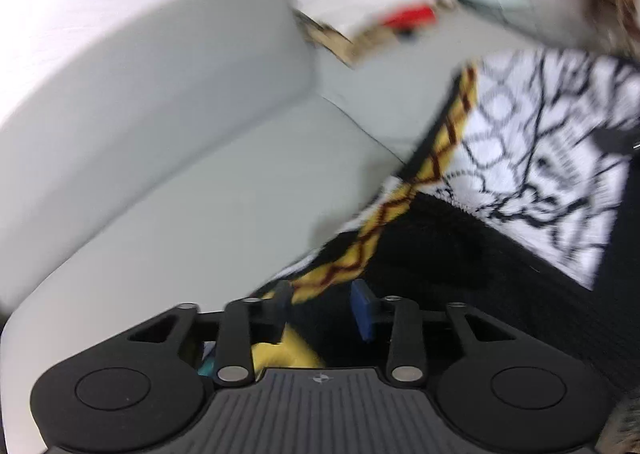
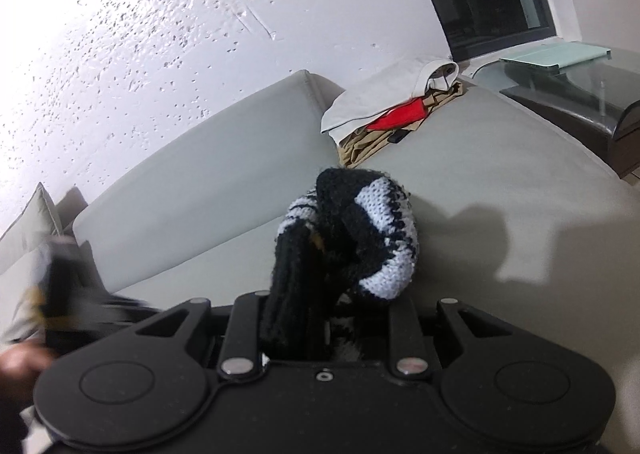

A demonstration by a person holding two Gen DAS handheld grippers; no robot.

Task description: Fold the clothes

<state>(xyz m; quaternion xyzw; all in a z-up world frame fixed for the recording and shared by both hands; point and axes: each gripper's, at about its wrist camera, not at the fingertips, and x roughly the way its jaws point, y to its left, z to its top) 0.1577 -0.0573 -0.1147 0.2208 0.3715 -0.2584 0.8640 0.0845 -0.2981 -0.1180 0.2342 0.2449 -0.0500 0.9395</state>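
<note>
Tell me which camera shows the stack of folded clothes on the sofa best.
The right wrist view: the stack of folded clothes sits sharp and unobstructed by the sofa backrest, white on top, red and tan beneath. The left wrist view shows it only as a motion-blurred red and tan streak, far off.

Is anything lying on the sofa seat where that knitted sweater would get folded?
Nothing visible does. Both grippers hold the sweater above bare sofa; the only clutter is a clothes pile at the far back corner.

right gripper (image 2: 320, 318) fingertips buried in knit sweater (image 2: 352, 238)
</note>
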